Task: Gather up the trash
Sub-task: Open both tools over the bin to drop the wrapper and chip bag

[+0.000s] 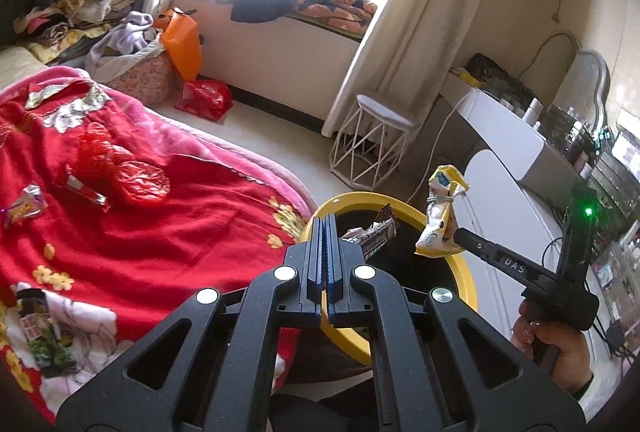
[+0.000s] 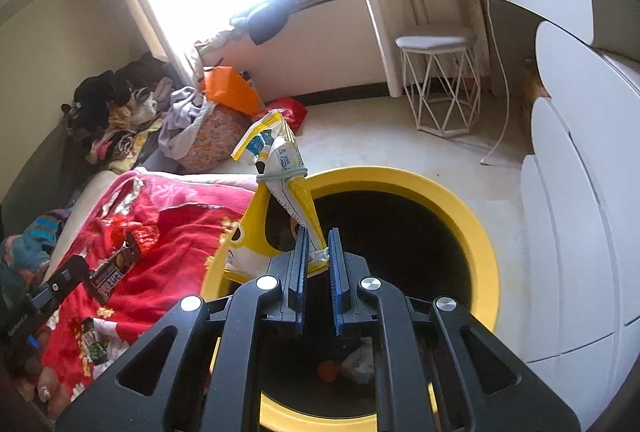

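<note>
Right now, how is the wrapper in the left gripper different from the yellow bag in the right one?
The dark wrapper is a slim brown bar wrapper; the yellow bag is bigger, yellow and white. The bag is tied round with a band; the wrapper is not. The left gripper is fully shut on the wrapper; the right gripper shows a gap, pinching the bag's corner. Both hang above the yellow bin.

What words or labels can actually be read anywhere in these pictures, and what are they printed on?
"DAS": on the black arm of the right gripper.
White block letters on the dark snack wrapper in the left gripper: too blurred to read.
Print on the yellow bag held by the right gripper: too small to read.
Print on the wrappers on the red blanket: too blurred to read.
</note>
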A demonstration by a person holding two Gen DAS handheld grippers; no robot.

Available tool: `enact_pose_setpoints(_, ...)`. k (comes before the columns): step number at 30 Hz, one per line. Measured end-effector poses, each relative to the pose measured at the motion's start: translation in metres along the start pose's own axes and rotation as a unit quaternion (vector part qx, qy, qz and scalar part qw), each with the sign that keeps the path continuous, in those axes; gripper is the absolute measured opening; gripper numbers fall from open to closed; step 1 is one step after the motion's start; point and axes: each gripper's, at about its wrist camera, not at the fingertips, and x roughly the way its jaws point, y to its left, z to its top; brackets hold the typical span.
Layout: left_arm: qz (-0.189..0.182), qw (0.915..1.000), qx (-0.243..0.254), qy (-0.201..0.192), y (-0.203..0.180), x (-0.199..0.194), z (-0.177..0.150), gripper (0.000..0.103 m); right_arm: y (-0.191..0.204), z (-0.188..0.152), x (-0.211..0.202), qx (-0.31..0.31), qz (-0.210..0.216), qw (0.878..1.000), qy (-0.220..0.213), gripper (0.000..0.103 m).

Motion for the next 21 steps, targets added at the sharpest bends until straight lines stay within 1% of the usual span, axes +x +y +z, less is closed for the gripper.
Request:
enact_pose_setpoints(5,-0.003,0.9998,0.012,0.015,-0.012,0.015,-0.007,0.0,-0.018,-0.001,0.004,0.021,-0.01,1.0,0.01,0.01)
enact_pose_setpoints(11,-0.007,0.9991,0.022,0.035,-0.023,0.037,-0.014,0.0,-0.033,-0.003,0.009,0.037,-0.012,0.999,0.024,0.01)
enact_pose_setpoints(12,-0.008,0.999,0.024,0.038,-0.025,0.041,-0.014,0.0,-0.035,-0.004,0.01,0.039,-0.012,0.999,0.027,0.01)
enact_pose_setpoints(14,-0.012,0.9986,0.023,0.045,-0.028,0.05,-0.014,0.0,-0.04,-0.004,0.011,0.048,-0.007,0.998,0.03,0.015)
enact_pose_setpoints(15,-0.015,0.9984,0.021,0.049,-0.029,0.054,-0.014,0.003,-0.042,-0.004,0.011,0.055,-0.005,0.998,0.031,0.015)
enact_pose_setpoints(16,-0.021,0.9981,0.017,0.055,-0.029,0.058,-0.015,0.008,-0.043,-0.003,0.011,0.059,-0.008,0.998,0.031,0.016)
enact_pose_setpoints(17,-0.029,0.998,0.008,0.056,-0.028,0.061,-0.015,0.03,-0.043,-0.003,0.01,0.056,-0.014,0.998,0.029,0.018)
enact_pose_setpoints(18,-0.032,0.998,0.001,0.054,-0.026,0.061,-0.016,0.05,-0.043,-0.002,0.009,0.052,-0.017,0.998,0.026,0.022)
enact_pose_setpoints(19,-0.035,0.998,-0.012,0.052,-0.024,0.062,-0.018,0.055,-0.042,-0.002,0.008,0.048,-0.022,0.998,0.023,0.025)
enact_pose_setpoints(20,-0.04,0.9977,-0.018,0.052,-0.023,0.061,-0.02,0.056,-0.041,-0.002,0.006,0.046,-0.022,0.999,0.019,0.029)
enact_pose_setpoints(21,-0.042,0.9976,-0.022,0.052,-0.022,0.06,-0.021,0.06,-0.041,-0.001,0.005,0.047,-0.018,0.999,0.016,0.031)
